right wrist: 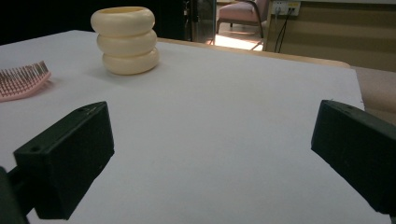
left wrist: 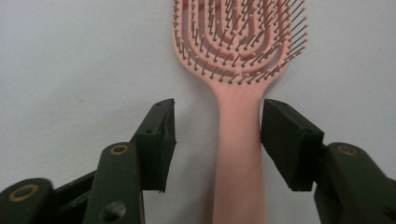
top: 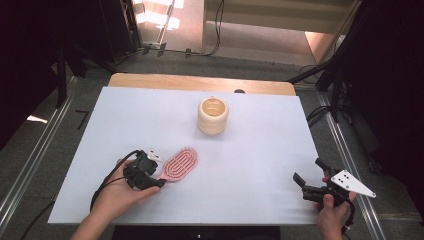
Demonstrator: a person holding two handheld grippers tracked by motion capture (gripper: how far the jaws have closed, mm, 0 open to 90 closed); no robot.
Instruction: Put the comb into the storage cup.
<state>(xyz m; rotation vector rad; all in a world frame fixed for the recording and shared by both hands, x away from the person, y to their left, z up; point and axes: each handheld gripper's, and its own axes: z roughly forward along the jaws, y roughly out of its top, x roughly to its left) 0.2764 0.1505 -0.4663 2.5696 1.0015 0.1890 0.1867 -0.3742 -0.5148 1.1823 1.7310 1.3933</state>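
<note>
One pink hairbrush (top: 181,163), bristles up, handle toward left claw (top: 159,183)

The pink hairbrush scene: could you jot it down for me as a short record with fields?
Surface: white table
Hairbrush: pink, lying flat, bristles up
Left gripper: jaws on both sides of the hairbrush handle, one pad at its edge, a gap at the other
Right gripper: open, holding nothing, near the table's right edge
Cup: cream, ribbed, upright, beyond the hairbrush
</note>
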